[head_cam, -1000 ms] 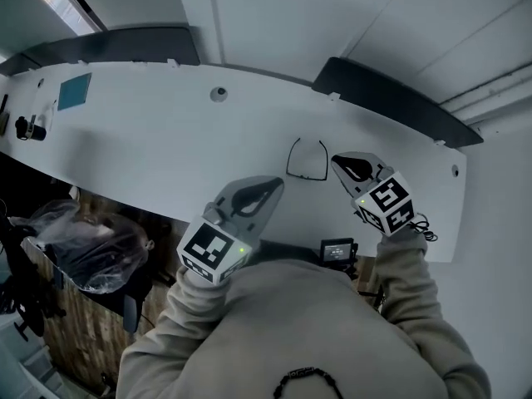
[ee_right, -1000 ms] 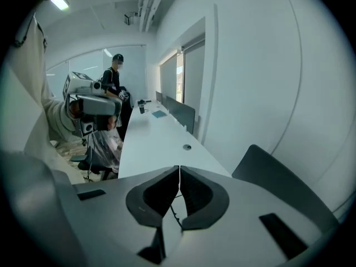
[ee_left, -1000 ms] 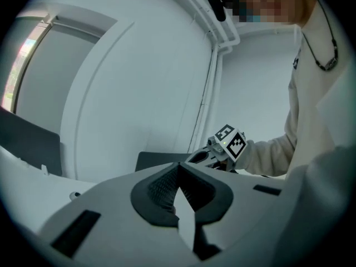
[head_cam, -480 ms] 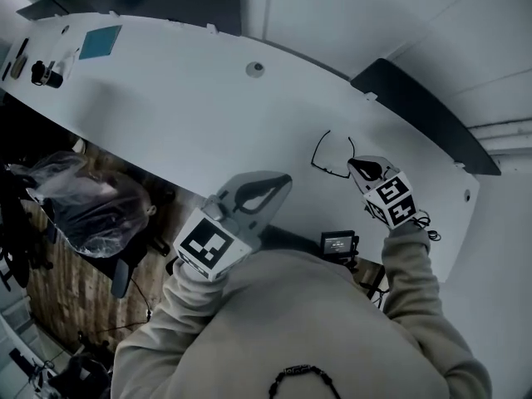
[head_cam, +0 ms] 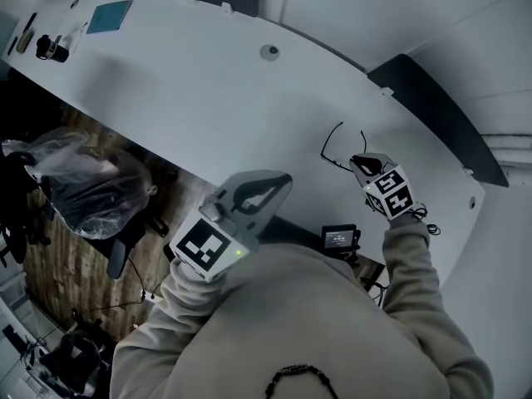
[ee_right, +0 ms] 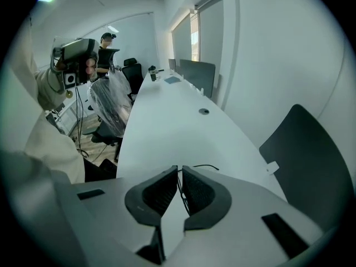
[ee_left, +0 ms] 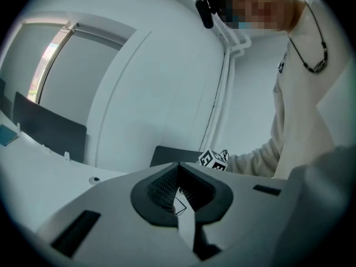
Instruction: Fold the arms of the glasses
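My right tool (head_cam: 357,162) is pinched almost flat on a thin arm of the black glasses (head_cam: 332,140), which lie on the white surface (head_cam: 191,90). My left tool (head_cam: 268,184) is closed and empty, near the surface's front edge. The print on the small screen (head_cam: 338,238) is too small to read.

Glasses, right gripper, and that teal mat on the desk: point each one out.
glasses (ee_right: 203,165), right gripper view, on the thin dark frame wire just beyond the jaws.
right gripper (head_cam: 354,160), head view, at its fingertips, by the glasses.
teal mat (head_cam: 110,17), head view, on its middle.
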The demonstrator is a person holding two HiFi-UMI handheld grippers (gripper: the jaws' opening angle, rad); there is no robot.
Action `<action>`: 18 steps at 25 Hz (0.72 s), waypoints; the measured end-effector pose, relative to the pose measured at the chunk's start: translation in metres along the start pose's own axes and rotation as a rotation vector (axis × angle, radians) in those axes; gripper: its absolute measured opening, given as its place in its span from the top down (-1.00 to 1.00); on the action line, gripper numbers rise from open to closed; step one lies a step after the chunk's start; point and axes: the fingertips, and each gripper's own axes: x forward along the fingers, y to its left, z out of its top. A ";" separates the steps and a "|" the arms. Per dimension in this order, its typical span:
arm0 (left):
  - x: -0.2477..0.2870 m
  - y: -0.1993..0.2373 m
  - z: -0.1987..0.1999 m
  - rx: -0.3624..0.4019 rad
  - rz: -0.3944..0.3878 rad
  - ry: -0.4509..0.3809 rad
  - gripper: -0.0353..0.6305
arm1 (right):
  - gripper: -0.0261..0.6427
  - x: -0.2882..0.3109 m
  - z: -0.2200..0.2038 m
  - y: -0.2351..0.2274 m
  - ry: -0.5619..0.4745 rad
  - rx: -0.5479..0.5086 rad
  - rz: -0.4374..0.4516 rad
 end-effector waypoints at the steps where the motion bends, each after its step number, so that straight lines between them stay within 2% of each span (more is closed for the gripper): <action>1: -0.001 0.000 -0.002 -0.005 0.004 0.005 0.89 | 0.86 0.005 -0.005 0.001 0.019 -0.012 0.006; 5: -0.003 0.001 -0.008 -0.016 0.001 0.018 0.89 | 0.83 0.020 -0.012 0.006 0.035 -0.009 0.043; 9: -0.004 0.001 -0.016 -0.025 -0.002 0.036 0.89 | 0.67 0.033 -0.020 0.003 0.058 -0.016 0.052; 13: -0.006 0.003 -0.028 -0.055 0.013 0.062 0.89 | 0.60 0.044 -0.035 0.006 0.110 -0.037 0.084; 18: -0.007 0.009 -0.036 -0.066 0.037 0.080 0.89 | 0.51 0.061 -0.050 0.006 0.175 -0.112 0.097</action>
